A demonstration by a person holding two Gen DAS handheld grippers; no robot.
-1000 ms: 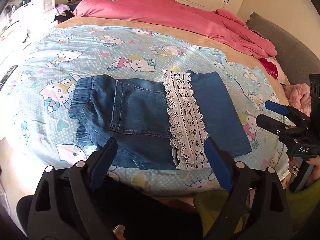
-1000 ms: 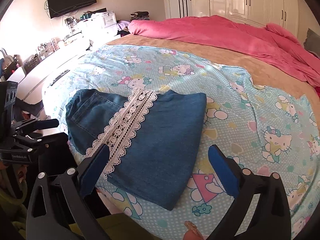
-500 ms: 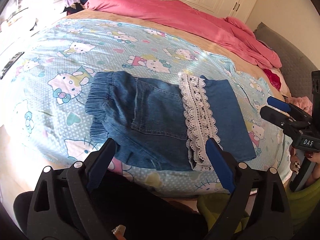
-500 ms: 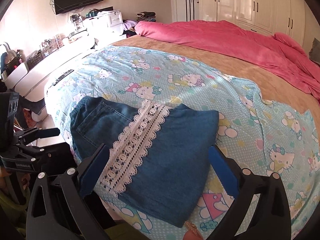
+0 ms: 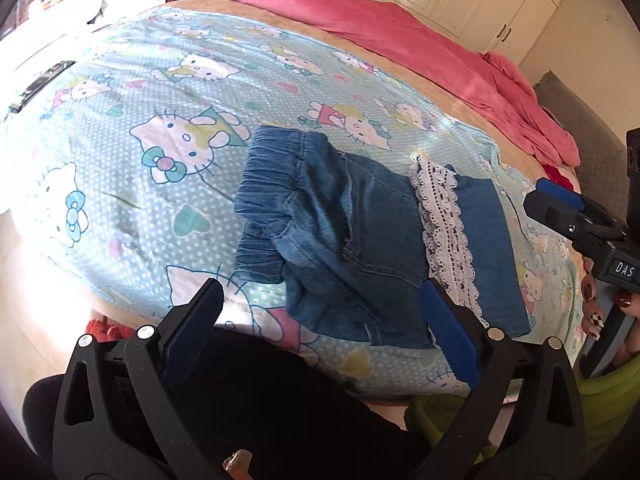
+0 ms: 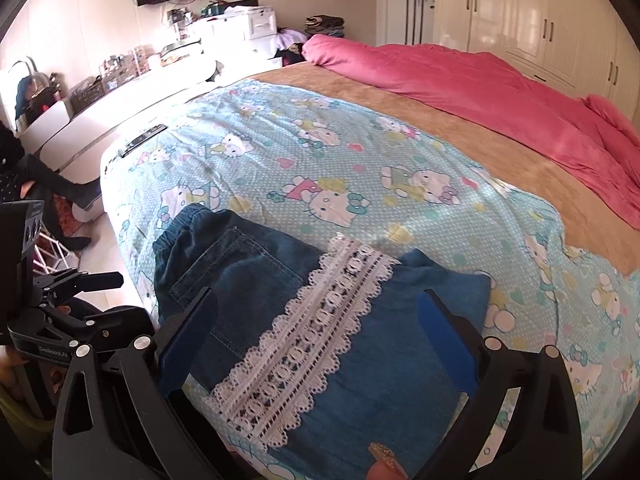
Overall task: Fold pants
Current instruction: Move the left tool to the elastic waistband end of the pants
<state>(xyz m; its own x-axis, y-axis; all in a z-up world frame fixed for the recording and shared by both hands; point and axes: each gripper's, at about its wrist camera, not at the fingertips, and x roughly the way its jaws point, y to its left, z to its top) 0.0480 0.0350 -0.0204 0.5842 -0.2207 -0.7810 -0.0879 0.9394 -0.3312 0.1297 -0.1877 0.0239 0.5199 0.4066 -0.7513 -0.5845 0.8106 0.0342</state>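
We're hovering left claw (image 5: 320, 332) and right claw (image 6: 318, 336), both spread wide, gripping nothing. Denim pants (image 5: 352, 236) lying folded near bed (image 5: 120, 152) edge. Risk: pinching only lace trim (image 6: 304, 344) layer, undoing fold, or dragging pants off edge.

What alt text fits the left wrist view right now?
Folded denim pants with a white lace band lie on a cartoon-cat bedsheet. The open left gripper hovers at their near edge, empty. The right gripper shows at the right edge.
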